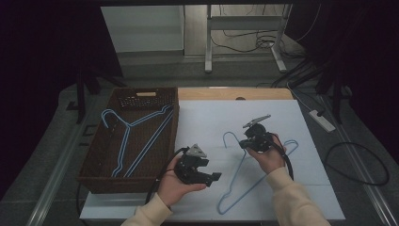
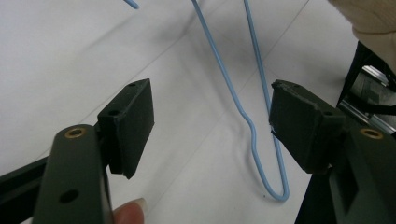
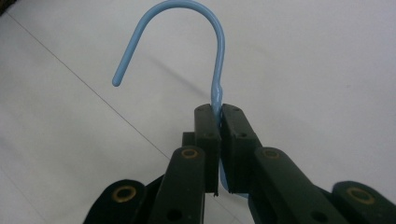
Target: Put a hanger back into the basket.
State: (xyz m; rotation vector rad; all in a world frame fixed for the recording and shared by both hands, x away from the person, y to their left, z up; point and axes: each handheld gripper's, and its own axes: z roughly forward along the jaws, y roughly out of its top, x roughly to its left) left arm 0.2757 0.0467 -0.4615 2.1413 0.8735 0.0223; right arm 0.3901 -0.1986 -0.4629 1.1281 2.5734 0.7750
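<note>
1. One blue hanger point(image 1: 136, 136) already lies in the wicker basket point(image 1: 96, 162) at the table's left edge.
2. My right gripper point(image 1: 248, 140) pinches the second hanger point(image 1: 244, 181) by its neck, mid-table.
3. My left gripper point(image 1: 214, 176) gapes wide beside its lower corner, gripping nothing yet.

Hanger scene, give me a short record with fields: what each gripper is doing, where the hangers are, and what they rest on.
right gripper: shut on the neck of the blue hanger, just below its hook
left gripper: open, jaws wide apart above one corner of that hanger, nothing between the pads
blue hanger: lies on the white sheet, hook pointing away from the person
second hanger: blue, lying inside the wicker basket
wicker basket: dark brown, at the left of the white sheet
</note>
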